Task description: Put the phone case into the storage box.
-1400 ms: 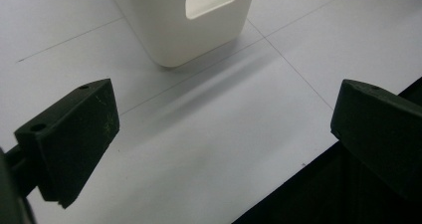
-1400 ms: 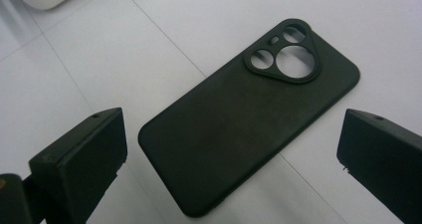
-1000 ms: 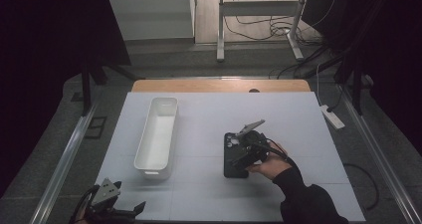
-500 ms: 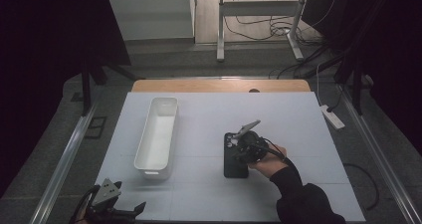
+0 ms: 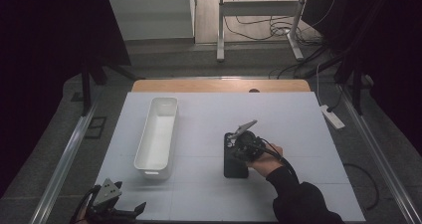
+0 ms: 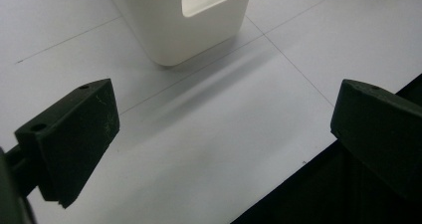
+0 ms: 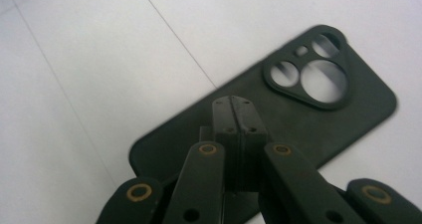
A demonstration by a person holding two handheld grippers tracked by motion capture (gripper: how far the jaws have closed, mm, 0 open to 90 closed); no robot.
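Observation:
A black phone case (image 5: 235, 167) lies flat on the white table, its camera cutouts (image 7: 313, 74) facing up. My right gripper (image 5: 234, 146) is over the case's far half, held by a hand in a dark sleeve. In the right gripper view its jaws (image 7: 231, 107) are pressed together above the middle of the case, with nothing visible between them. I cannot tell whether the tips touch the case. My left gripper (image 5: 130, 212) sits at the table's near left edge. Its jaws (image 6: 224, 119) stand wide open over bare table.
A long white bin (image 5: 158, 134) stands left of centre. Its near end with a handle cutout (image 6: 169, 20) is just beyond the left gripper. A wooden strip (image 5: 219, 85) runs along the table's far edge. A power strip (image 5: 332, 117) lies off the right side.
The right gripper has shifted slightly left and nearer over the phone case. The left gripper has stayed where it was.

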